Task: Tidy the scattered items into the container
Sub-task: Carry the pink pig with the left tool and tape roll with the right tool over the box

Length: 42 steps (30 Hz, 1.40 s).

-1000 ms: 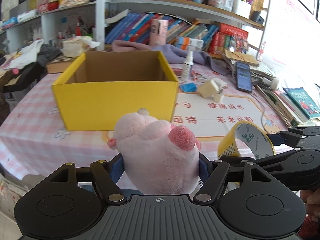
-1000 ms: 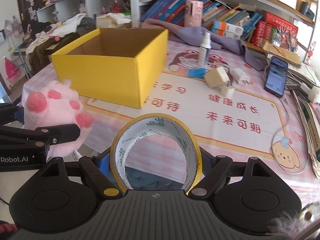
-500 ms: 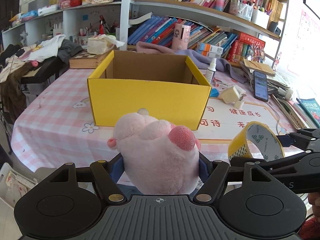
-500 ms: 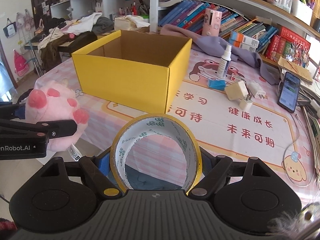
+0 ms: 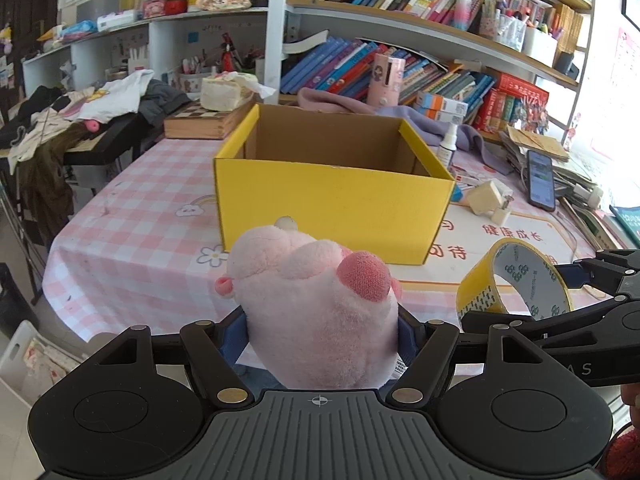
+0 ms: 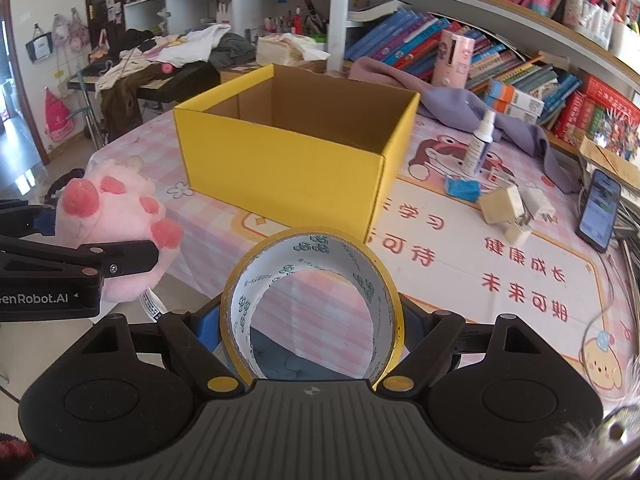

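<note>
Plush and tape held short of the yellow box (image 5: 332, 204)

The left hand-held gripper (image 5: 322, 332) clamps a pink plush toy (image 5: 316, 312), hiding its pads; at its 3 o'clock, the right hand-held gripper (image 6: 312, 320) pinches a tape roll (image 6: 312, 304).

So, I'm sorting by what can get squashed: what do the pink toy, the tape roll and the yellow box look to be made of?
Pink toy: soft plush, by its fuzzy pile and sewn label.
Tape roll: glossy yellow plastic tape on what looks like a printed white paper core.
Yellow box: corrugated cardboard, matte yellow outside, bare brown inside, with folded edges.
</note>
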{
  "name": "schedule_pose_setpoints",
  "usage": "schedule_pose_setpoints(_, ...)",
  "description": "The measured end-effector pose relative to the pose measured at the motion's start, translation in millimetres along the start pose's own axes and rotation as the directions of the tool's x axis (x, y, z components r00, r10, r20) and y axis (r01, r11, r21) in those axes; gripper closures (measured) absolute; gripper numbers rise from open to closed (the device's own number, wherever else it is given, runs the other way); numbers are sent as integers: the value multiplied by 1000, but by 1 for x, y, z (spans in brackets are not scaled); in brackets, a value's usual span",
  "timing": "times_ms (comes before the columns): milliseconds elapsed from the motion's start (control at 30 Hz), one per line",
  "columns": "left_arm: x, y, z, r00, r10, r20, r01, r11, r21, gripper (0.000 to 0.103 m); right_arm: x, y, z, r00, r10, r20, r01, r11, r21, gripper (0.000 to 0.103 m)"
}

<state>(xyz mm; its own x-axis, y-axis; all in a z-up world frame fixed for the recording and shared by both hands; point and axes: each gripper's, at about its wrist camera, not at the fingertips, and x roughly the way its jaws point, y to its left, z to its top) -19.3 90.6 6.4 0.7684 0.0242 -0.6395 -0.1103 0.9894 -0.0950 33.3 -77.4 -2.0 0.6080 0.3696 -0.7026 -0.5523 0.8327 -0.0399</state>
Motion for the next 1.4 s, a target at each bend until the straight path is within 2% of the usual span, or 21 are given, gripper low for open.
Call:
schedule_pose_setpoints(267,0,3,2,1000,12,2,-12,1000,-2,31,2,6,6,1000,17,3,-17,1000,-25,21)
schedule_pose_setpoints(500,-2,7,12,999,18,39,-18,1000,-11,31,5,6,15,999,34,34,-33,998,-45,21)
schedule_pose_setpoints(667,-3,10,40,996,1,91,-3,1000,17,31,1,-1,38,993,38,114,-30,997,-78,21)
schedule_pose_setpoints(833,6,11,79,988,-10,153,-3,996,84,31,2,-15,74,980,40,195,-18,993,-113,21)
schedule_pose_setpoints(1033,32,15,123,984,-18,177,-8,989,147,31,25,-31,119,965,49,256,-4,984,-176,21)
schedule_pose_setpoints(1167,59,16,148,984,-23,175,-21,969,246,31,53,-35,145,965,74,253,-8,967,-254,21)
schedule_pose_setpoints(1400,121,18,180,997,-19,73,-5,950,314,31,115,-31,171,976,115,183,-31,912,-408,21)
